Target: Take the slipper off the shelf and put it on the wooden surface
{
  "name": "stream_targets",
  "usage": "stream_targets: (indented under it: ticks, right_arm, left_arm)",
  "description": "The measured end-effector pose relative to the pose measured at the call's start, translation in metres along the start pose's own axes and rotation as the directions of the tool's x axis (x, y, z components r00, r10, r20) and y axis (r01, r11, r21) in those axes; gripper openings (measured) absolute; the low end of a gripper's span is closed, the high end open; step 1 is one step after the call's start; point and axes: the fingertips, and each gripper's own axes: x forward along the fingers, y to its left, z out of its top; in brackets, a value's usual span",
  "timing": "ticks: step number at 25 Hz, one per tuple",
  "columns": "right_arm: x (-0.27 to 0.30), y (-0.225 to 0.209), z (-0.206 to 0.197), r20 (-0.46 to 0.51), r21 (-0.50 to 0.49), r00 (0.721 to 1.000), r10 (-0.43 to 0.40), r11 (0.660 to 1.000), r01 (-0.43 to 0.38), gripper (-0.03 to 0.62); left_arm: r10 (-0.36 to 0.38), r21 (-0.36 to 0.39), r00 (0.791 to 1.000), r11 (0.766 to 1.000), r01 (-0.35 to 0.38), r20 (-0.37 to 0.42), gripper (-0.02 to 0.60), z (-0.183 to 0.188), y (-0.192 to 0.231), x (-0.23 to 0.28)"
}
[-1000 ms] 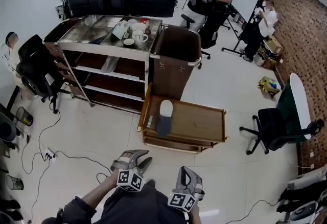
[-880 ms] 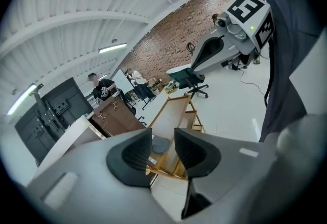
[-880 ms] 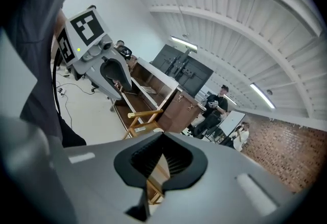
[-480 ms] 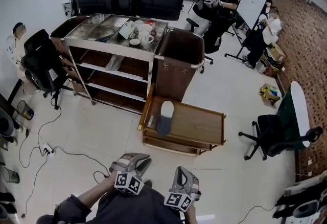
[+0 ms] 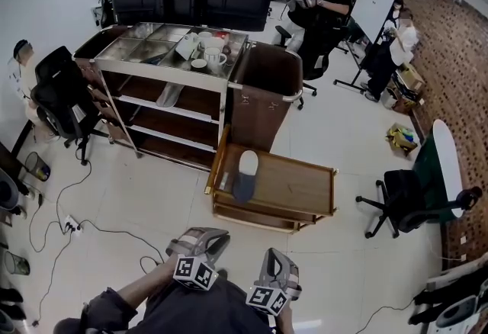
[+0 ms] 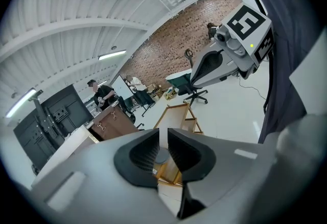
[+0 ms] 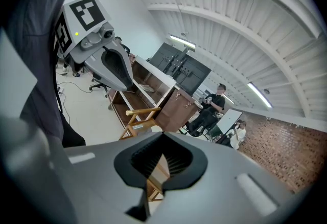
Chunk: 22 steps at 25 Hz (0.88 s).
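A grey and white slipper [image 5: 245, 174] lies on the left end of the low wooden cart top [image 5: 297, 186]. Another grey slipper [image 5: 165, 96] rests on the middle tier of the metal shelf cart [image 5: 156, 62]. Both grippers are held low by the person's body, far from the cart. My left gripper [image 5: 209, 238] [image 6: 163, 138] is closing; a narrow gap is left between its pads and nothing is in it. My right gripper [image 5: 280, 259] [image 7: 163, 138] is shut with its pads touching and nothing held.
A brown bin [image 5: 263, 88] stands between the shelf cart and the wooden cart. Cups [image 5: 206, 50] sit on the shelf's top. Office chairs [image 5: 408, 199] [image 5: 57, 100] stand on both sides. Cables [image 5: 72, 226] run over the floor at left. People are at the back.
The head view has shifted slightly. Both grippers stay low near the body. The slipper on the wooden cart has not moved.
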Motion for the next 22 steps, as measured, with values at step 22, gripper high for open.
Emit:
stream_targets:
  ticks: [22]
  right_arm:
    - [0.0064,0.0000,-0.0003,0.001,-0.005,1.000,0.001,1.000,-0.001,0.002]
  left_arm:
    - [0.000,-0.020,1.000,1.000,0.000,0.001,0.063,-0.0027,0.0040,-0.0005]
